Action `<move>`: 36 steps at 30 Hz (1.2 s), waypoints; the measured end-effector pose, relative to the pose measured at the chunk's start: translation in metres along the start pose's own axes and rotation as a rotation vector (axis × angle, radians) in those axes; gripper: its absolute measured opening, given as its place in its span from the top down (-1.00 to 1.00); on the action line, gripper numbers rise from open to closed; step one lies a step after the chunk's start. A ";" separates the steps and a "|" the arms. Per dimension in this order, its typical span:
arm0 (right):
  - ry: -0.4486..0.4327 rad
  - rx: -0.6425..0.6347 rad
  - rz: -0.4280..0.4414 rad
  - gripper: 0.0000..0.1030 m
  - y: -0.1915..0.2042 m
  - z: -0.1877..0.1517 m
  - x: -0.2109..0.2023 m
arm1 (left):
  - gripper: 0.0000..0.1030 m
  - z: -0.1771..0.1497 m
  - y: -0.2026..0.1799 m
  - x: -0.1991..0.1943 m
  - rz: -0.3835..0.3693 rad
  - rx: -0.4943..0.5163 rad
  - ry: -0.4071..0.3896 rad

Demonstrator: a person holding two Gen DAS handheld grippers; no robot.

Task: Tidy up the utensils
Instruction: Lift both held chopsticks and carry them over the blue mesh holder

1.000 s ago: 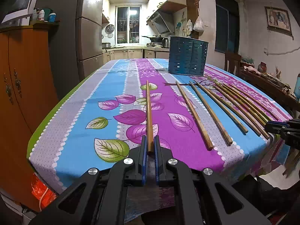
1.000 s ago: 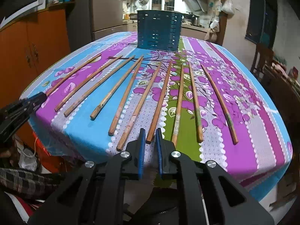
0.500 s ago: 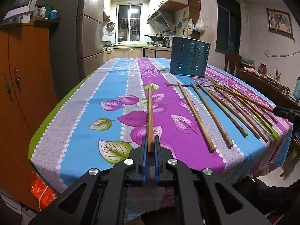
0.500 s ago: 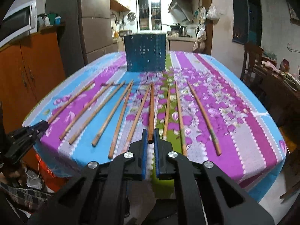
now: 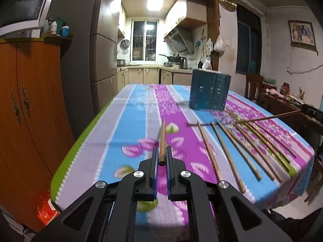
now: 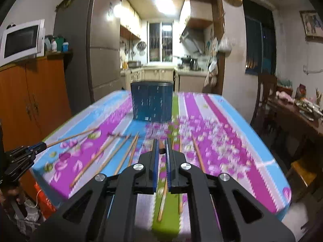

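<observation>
On your far left stands an orange wooden cabinet (image 5: 30,121) with a white microwave (image 6: 22,40) on top, and beside it a tall grey refrigerator (image 5: 101,50).

Your left gripper (image 5: 162,157) is clamped on the near end of one wooden chopstick (image 5: 162,139). That chopstick points away from you over the purple stripe of the floral tablecloth (image 5: 125,121), and in the right wrist view it slants up from the gripper, clear of the cloth. Its far tip is blurred.

To the right of it, a row of loose chopsticks (image 5: 238,149) lies on the cloth, fanned side by side with their far ends near the holder. Behind that row, toward the far end of the table, stands the dark blue perforated utensil holder (image 5: 209,89), upright.

Your right gripper (image 6: 161,147) is closed on the end of a second chopstick (image 5: 276,117). From the right wrist camera you see only its short dark butt between the blue pads (image 6: 155,161); from the left wrist camera the stick reaches in from the right edge, raised above the fanned row and pointing toward the holder's base.

Farther right, a wooden chair (image 6: 264,100) stands by the table and a dark sideboard (image 6: 298,121) carries small clutter too blurred to name.
</observation>
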State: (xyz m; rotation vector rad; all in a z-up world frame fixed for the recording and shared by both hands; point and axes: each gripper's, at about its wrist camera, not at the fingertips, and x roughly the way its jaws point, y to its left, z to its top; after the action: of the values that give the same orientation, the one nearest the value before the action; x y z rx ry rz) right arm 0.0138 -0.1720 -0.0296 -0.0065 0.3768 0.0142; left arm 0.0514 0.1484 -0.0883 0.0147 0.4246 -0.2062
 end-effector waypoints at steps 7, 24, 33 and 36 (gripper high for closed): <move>-0.070 -0.047 0.033 0.91 -0.002 0.028 0.004 | 0.84 0.032 0.004 0.000 -0.008 0.003 -0.039; -0.180 -0.101 0.172 0.91 -0.013 0.108 0.031 | 0.84 0.135 -0.003 -0.002 -0.065 0.035 -0.187; -0.190 -0.054 0.261 0.91 -0.020 0.128 0.028 | 0.84 0.160 -0.023 -0.012 -0.122 0.073 -0.234; -0.181 -0.048 0.280 0.90 -0.020 0.131 0.030 | 0.84 0.163 -0.029 -0.010 -0.136 0.073 -0.238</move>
State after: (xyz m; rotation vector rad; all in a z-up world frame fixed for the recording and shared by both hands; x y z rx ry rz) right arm 0.0897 -0.1905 0.0813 -0.0002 0.1936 0.2990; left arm 0.1025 0.1129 0.0650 0.0325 0.1802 -0.3537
